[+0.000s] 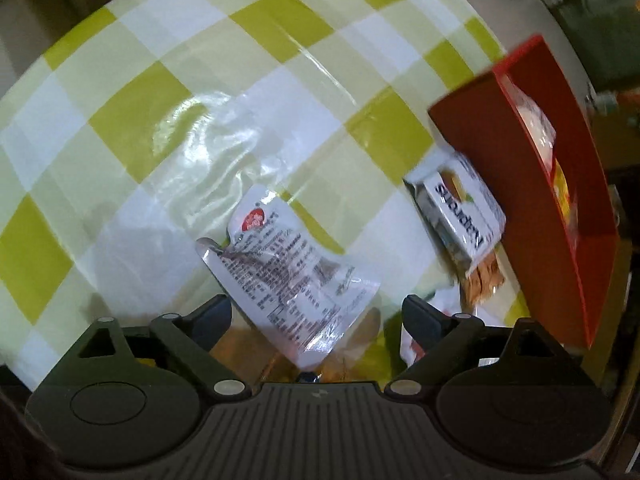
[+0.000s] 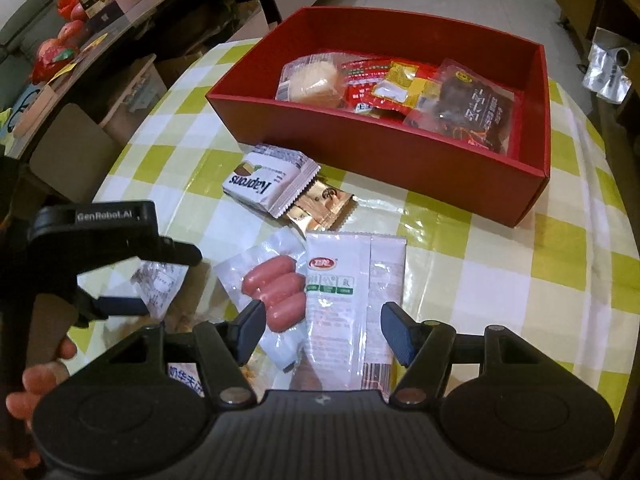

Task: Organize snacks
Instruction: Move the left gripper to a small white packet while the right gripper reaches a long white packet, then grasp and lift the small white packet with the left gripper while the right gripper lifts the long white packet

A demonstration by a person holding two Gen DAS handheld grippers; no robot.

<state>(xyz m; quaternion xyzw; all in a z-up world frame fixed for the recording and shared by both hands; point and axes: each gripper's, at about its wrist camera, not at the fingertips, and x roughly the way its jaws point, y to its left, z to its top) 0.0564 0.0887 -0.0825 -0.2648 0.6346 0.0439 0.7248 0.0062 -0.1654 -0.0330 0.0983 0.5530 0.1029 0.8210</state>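
A red box (image 2: 400, 156) stands at the back of the checked table and holds several snack packets (image 2: 400, 84). It also shows in the left wrist view (image 1: 556, 240). In front of it lie a white Kaprons packet (image 2: 266, 182), a gold packet (image 2: 320, 206), a sausage pack (image 2: 276, 288) and a long white packet (image 2: 348, 300). My right gripper (image 2: 322, 330) is open, its fingers on either side of the long white packet and the sausages. My left gripper (image 1: 318, 318) is open around a clear printed packet (image 1: 288, 268). The Kaprons packet (image 1: 464, 216) lies to its right.
The green and white checked tablecloth (image 1: 200, 120) covers a round table. A counter with fruit and boxes (image 2: 80, 8) stands behind on the left. A cardboard box (image 2: 132, 92) sits on the floor. The person's hand (image 2: 36, 376) holds the left gripper.
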